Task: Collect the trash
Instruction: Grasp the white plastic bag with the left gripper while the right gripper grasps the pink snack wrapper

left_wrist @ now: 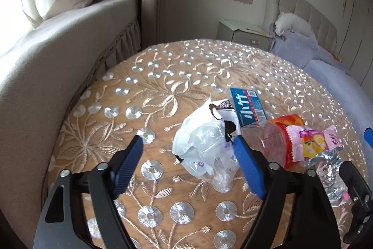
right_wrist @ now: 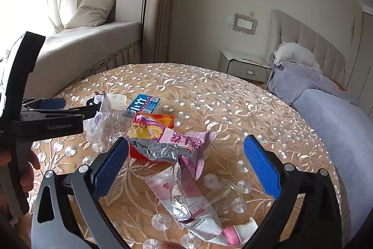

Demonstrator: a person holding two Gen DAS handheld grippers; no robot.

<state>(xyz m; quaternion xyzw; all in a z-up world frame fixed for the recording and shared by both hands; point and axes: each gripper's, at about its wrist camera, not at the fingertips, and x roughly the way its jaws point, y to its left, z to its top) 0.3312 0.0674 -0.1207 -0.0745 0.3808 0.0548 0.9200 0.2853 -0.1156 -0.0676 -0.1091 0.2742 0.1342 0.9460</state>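
While both grippers hang over the round table (left_wrist: 163,67), the litter lies in one loose cluster near its middle. The left gripper (left_wrist: 188,148) stands with jaws apart around a crumpled white plastic bag (left_wrist: 200,139), its pads not pressing on it; no earlier view tells more. That bag looks feather-light, soft and slippery — best pinched on a bunched fold near its top, not on the flat film. At about two o'clock from it lie a blue carton (left_wrist: 248,106), stiff and easy to clamp across its narrow sides, and a clear plastic bottle (left_wrist: 268,141) with a red label, light but likely to roll or buckle.

The right gripper (right_wrist: 186,158) is also spread wide, empty, with a pink-and-silver snack wrapper (right_wrist: 167,141) just ahead at twelve o'clock and a squeezed toothpaste tube (right_wrist: 195,209) below it at six — both limp and thin.

Open cloth runs from nine round to one o'clock; the table's edge drops toward a bed (right_wrist: 331,113) at three, so sweeping that way risks a spill.
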